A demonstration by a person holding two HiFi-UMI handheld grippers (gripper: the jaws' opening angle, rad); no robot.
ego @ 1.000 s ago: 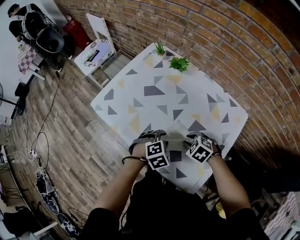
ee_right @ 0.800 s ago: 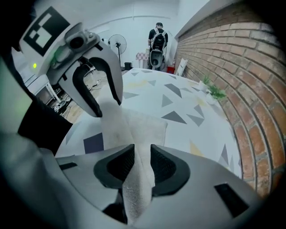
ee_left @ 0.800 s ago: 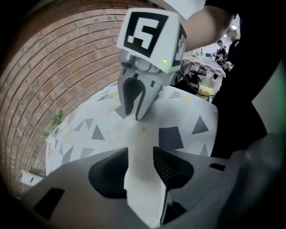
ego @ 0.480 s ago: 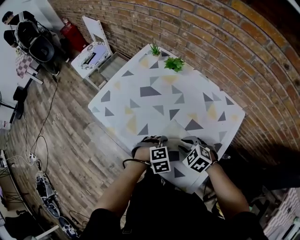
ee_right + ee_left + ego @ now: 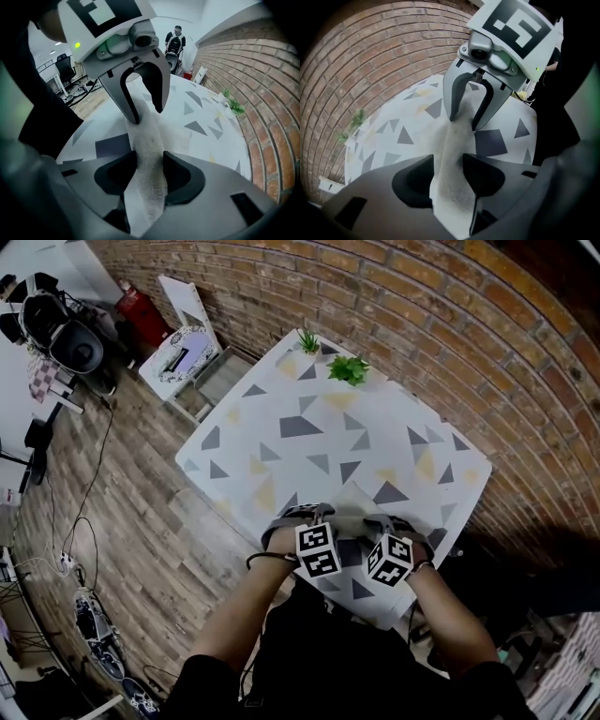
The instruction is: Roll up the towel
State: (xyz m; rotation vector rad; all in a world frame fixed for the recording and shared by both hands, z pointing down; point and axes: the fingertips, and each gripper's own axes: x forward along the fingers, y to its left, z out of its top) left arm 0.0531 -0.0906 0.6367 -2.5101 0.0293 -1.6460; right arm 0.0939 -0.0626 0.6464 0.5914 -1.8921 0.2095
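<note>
A rolled towel (image 5: 458, 136) is straddled at the desk's (image 5: 309, 427) near edge.
The left gripper (image 5: 447, 161) and right gripper (image 5: 149, 159) have just been opened wide, with the towel between their jaws.

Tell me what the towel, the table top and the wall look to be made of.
Towel: soft woven cloth, likely terry cotton; its pale surface shows a fuzzy, nubbly pile.
Table top: a smooth matt surface printed with grey and yellow triangles, perhaps laminate or a plastic cloth; the look does not show which.
Wall: red-brown brick with pale mortar lines, rough and unpainted.
</note>
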